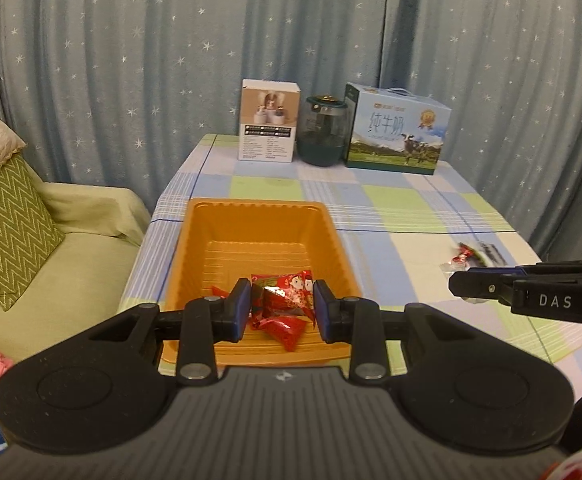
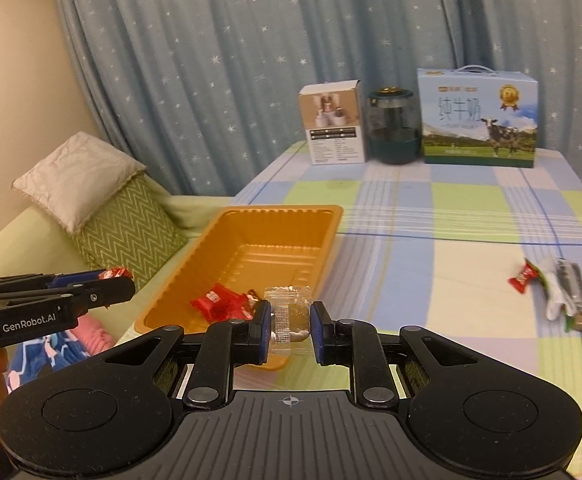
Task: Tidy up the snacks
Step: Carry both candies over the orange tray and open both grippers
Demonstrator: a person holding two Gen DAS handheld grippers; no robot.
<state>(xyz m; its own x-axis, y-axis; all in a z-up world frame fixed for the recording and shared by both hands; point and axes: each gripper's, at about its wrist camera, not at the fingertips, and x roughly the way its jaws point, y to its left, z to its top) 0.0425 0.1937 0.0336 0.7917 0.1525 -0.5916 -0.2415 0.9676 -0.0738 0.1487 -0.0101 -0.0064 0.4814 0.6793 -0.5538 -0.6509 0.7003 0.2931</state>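
An orange plastic tray (image 1: pixel 259 212) sits on the checked tablecloth with red wrapped candies (image 2: pixel 219 302) lying at its near end. My left gripper (image 1: pixel 283 304) hovers over that end, shut on a red snack packet (image 1: pixel 291 284) printed with cartoon figures. The right wrist view shows this gripper (image 2: pixel 125 284) from the side, a bit of red wrapper at its tip. My right gripper (image 2: pixel 289 320) is shut on a clear-wrapped snack (image 2: pixel 289 308) just beside the tray's near right corner. Its black fingers (image 1: pixel 475 284) reach in from the right in the left wrist view.
More loose snacks (image 2: pixel 559 292), one of them a red candy (image 2: pixel 523 276), lie on the table to the right. A white box (image 1: pixel 269 122), a dark green jar (image 1: pixel 323 132) and a milk carton box (image 1: pixel 397 130) stand along the far edge. A sofa with cushions (image 1: pixel 7 232) borders the left.
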